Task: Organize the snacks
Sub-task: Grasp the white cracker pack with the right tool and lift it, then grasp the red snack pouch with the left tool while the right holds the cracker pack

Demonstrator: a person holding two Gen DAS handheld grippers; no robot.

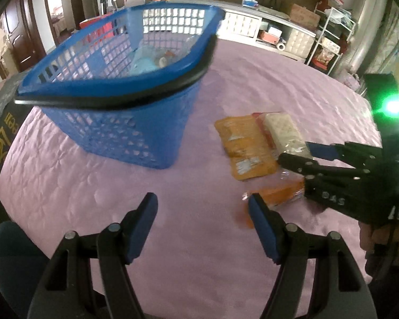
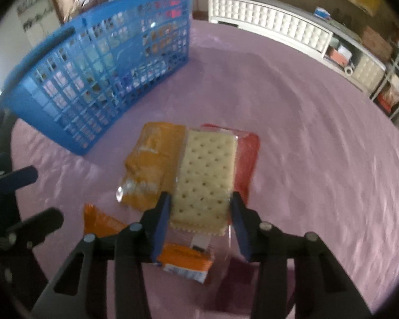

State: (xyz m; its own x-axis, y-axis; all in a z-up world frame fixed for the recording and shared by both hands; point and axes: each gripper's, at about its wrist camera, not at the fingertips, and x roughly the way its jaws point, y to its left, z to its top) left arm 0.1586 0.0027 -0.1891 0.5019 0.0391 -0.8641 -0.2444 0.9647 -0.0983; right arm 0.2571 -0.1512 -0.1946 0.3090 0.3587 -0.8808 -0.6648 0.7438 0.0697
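R gripper (image 2: 199, 210) straddles the cracker pack (image 2: 204, 178) at its near end: blue pads on both long edges, left pad looks touching the wrapper, right pad at the wrapper's edge, contact there hard to call w/ the blur. Jaws set narrow, about the pack's width. Pack lies flat on the pink cloth (image 2: 306, 146), on top of a red packet (image 2: 248, 159) and just beside an orange packet (image 2: 151, 164). Another orange packet (image 2: 186, 263) sits under/behind the R fingers, near the camera.

L gripper (image 1: 202, 210) hangs over bare cloth, jaws mid-wide, nothing betw. them; its right pad is just beside the near orange packet. From the L view the R gripper comes in from the right, tips on the cracker pack's near end.

Blue basket (image 1: 119, 122) stands on the cloth well left of the snacks, black handle folded along the rim, a few items inside, too blurred to name. White cabinet (image 2: 274, 29) beyond the table.
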